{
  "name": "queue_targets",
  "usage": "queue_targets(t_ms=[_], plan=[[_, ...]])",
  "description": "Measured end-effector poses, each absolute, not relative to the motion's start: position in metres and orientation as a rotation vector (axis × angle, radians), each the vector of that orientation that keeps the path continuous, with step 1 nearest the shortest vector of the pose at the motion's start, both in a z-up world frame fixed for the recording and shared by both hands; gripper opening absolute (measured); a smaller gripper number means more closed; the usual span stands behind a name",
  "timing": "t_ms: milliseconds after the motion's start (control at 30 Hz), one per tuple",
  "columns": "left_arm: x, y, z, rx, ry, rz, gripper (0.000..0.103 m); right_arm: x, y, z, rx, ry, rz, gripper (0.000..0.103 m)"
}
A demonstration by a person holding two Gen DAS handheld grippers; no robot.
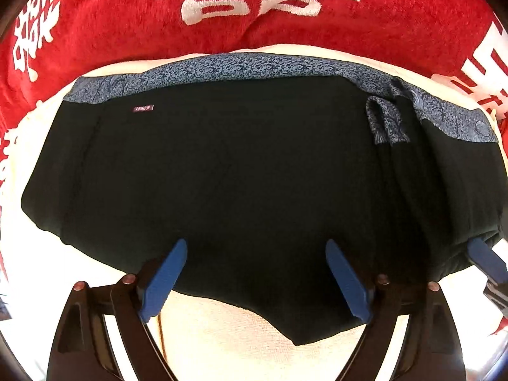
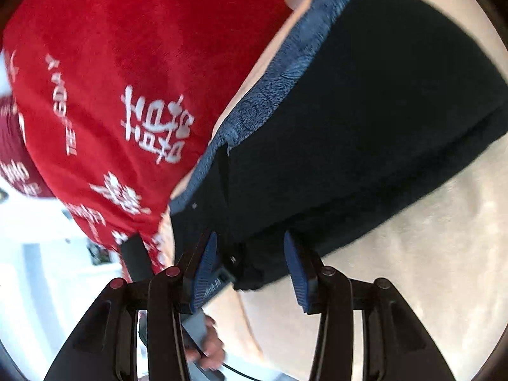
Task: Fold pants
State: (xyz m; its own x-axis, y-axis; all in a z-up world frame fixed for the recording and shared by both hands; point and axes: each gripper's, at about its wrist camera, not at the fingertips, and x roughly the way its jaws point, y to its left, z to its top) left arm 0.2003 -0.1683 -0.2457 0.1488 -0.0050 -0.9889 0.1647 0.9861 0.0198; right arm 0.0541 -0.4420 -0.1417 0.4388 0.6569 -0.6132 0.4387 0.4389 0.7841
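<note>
Straddling folded pants [image 1: 222,174], left gripper [image 1: 255,281] gapes; right gripper [image 2: 250,273] likewise.

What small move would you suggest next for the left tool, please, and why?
Probably lower the left tool and close it on the pants' near edge: its jaws stand open above that black fabric, gripping nothing, and the right tool is open at the other end.

Pants [image 1: 238,174] and red blanket [image 1: 381,22] on bed [image 1: 216,327]

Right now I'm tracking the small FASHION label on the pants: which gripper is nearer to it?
Left. The left gripper hovers open over the pants' near edge, the FASHION label ahead. The right gripper sits open at the far right corner.
</note>
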Motion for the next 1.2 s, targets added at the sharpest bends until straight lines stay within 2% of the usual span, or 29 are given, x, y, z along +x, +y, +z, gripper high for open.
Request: queue_targets(t_ms=[67,100,133,167,333,467,533,633,700,733,967,1067,1200], plan=[[0.2,-0.17,-0.245,0.148,1.409,-0.121,0.09,0.06,-0.443,-0.15,1.247,1.167,0.174,0.048],[0.2,-0.17,-0.245,0.149,1.407,-0.12,0.09,0.063,-0.444,-0.154,1.29,1.163,0.169,0.042],[0.2,-0.17,-0.245,0.145,1.409,-0.12,0.09,0.067,-0.445,-0.159,1.332,1.159,0.156,0.031],[0.202,-0.17,-0.248,0.139,1.414,-0.119,0.09,0.069,-0.446,-0.161,1.356,1.162,0.142,0.004],[0.204,-0.172,-0.247,0.132,1.424,-0.121,0.09,0.076,-0.448,-0.129,1.242,1.141,0.21,0.005],[0.201,-0.169,-0.244,0.135,1.417,-0.119,0.09,0.067,-0.435,-0.119,1.108,1.235,0.263,0.005],[0.2,-0.167,-0.244,0.129,1.417,-0.116,0.09,0.061,-0.427,-0.141,1.066,1.325,0.226,0.006],[0.2,-0.165,-0.244,0.132,1.419,-0.117,0.09,0.053,-0.43,-0.166,1.177,1.362,0.212,0.014],[0.2,-0.167,-0.245,0.136,1.416,-0.118,0.09,0.052,-0.431,-0.158,1.115,1.403,0.198,0.043],[0.2,-0.167,-0.244,0.136,1.416,-0.118,0.09,0.05,-0.429,-0.151,1.044,1.421,0.195,0.048],[0.194,-0.16,-0.225,0.127,1.383,-0.097,0.09,0.086,-0.381,-0.06,0.328,1.306,0.201,0.05],[0.191,-0.15,-0.219,0.116,1.376,-0.08,0.09,0.12,-0.346,-0.063,0.058,1.295,0.156,0.05],[0.187,-0.126,-0.217,0.079,1.391,-0.045,0.09,0.147,-0.316,-0.102,-0.16,1.367,0.094,0.054]])
